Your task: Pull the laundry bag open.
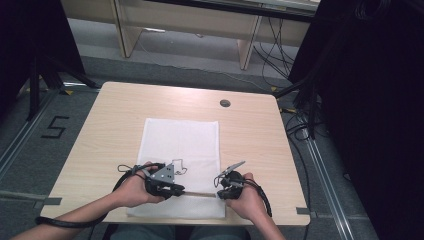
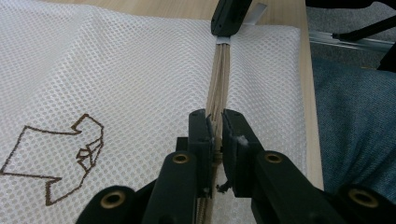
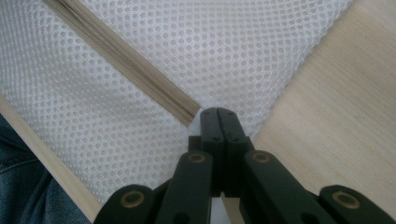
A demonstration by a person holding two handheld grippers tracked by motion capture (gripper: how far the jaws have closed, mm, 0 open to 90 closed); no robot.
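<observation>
Left gripper (image 2: 215,133) pinching beige zipper (image 2: 218,79), right gripper (image 3: 218,116) pressed together, mesh bag (image 1: 180,145), floor marking "5" (image 1: 54,127).

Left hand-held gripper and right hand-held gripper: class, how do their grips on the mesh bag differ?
The left hand-held gripper pinches the beige zipper partway along; the right hand-held gripper is shut at the zipper's end, near the mesh bag edge. The left's jaws keep a slight gap; the right's meet. Both rest low over the bag.

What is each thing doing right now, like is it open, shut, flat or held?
Mesh bag: lying flat on the table.
Zipper: closed along the part in view, pinched at both ends.
Left gripper: shut on the zipper.
Right gripper: shut at the zipper's end.
</observation>
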